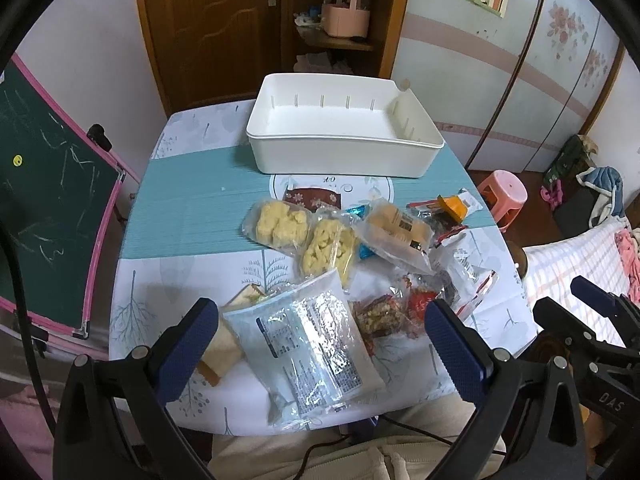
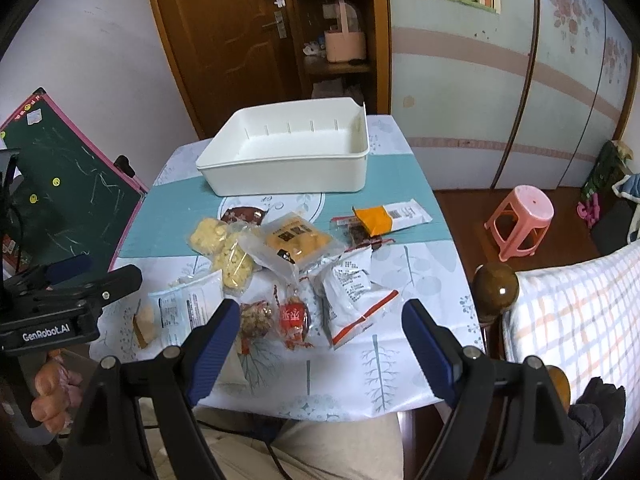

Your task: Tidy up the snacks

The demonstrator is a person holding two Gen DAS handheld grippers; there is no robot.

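At centre frame in both wrist views, the snacks [image 1: 320,248] lie heaped on the worktop [image 1: 180,208], below the white bin [image 1: 344,128], which stands well apart from them at upper centre with nothing in it. Left gripper [image 1: 320,332]: fingers wide apart, nothing clamped, hovering over a clear packet [image 1: 308,344] at lower centre of its view, a sandwich [image 1: 224,344] just beside the left finger. Right gripper [image 2: 320,328]: fingers wide apart, nothing between the pads, hovering over a red candy [image 2: 294,316] and a white pouch [image 2: 352,292]. Two yellow packs [image 2: 224,248] sit left of the heap; an orange bar [image 2: 380,218] lies at its upper right. A hand [image 2: 48,392] grips the left gripper's handle at lower left.
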